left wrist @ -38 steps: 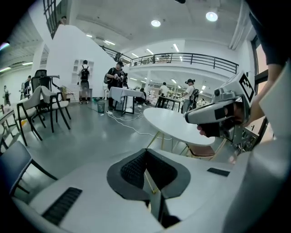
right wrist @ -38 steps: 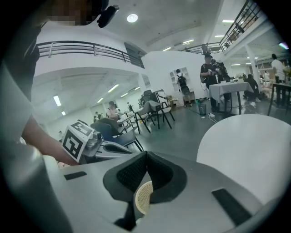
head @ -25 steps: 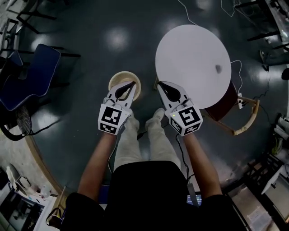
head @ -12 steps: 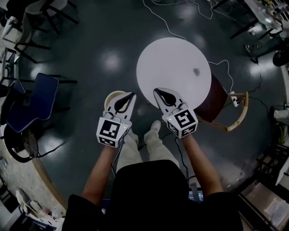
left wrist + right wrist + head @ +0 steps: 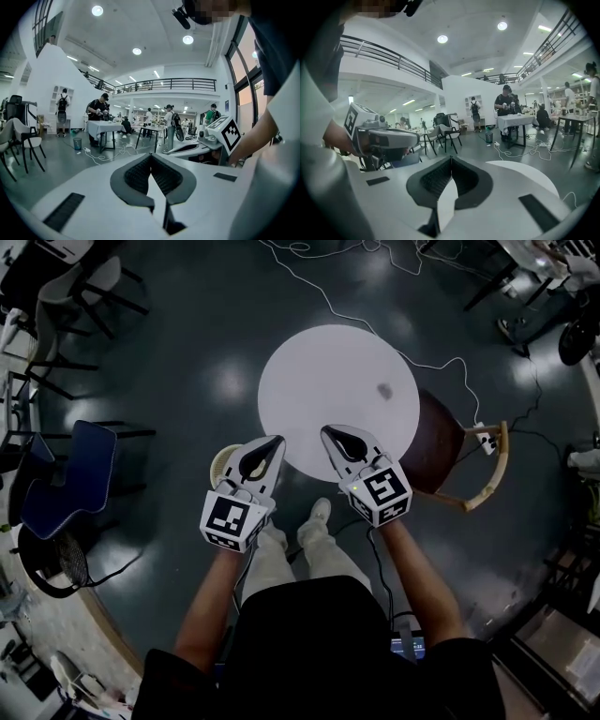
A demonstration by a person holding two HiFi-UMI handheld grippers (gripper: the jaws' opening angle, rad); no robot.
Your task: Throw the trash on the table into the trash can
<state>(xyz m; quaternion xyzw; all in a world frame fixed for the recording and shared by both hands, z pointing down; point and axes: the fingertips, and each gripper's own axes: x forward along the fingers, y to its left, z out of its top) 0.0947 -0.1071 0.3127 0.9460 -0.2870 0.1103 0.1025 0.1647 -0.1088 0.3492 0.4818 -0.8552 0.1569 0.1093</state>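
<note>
In the head view a round white table [image 5: 337, 395] stands just ahead of both grippers. A small dark scrap of trash [image 5: 384, 390] lies on its right part. A pale round trash can [image 5: 222, 463] sits on the floor left of the table, mostly hidden under my left gripper [image 5: 275, 441]. That gripper is shut and empty, its tips at the table's near left edge. My right gripper [image 5: 329, 433] is also shut and empty, its tips over the table's near edge. In the gripper views the left gripper [image 5: 151, 157] and right gripper [image 5: 451, 160] have their pads together with nothing between.
A brown chair with a wooden frame [image 5: 457, 457] stands right of the table, and a blue chair [image 5: 70, 470] stands far left. A white cable [image 5: 323, 301] runs across the dark floor behind the table. The person's legs and shoes [image 5: 317, 514] are below the grippers.
The table and trash have shifted left in the view, so it now sits right ahead of both grippers. The trash can has slipped further under the left gripper. Both grippers stay shut.
</note>
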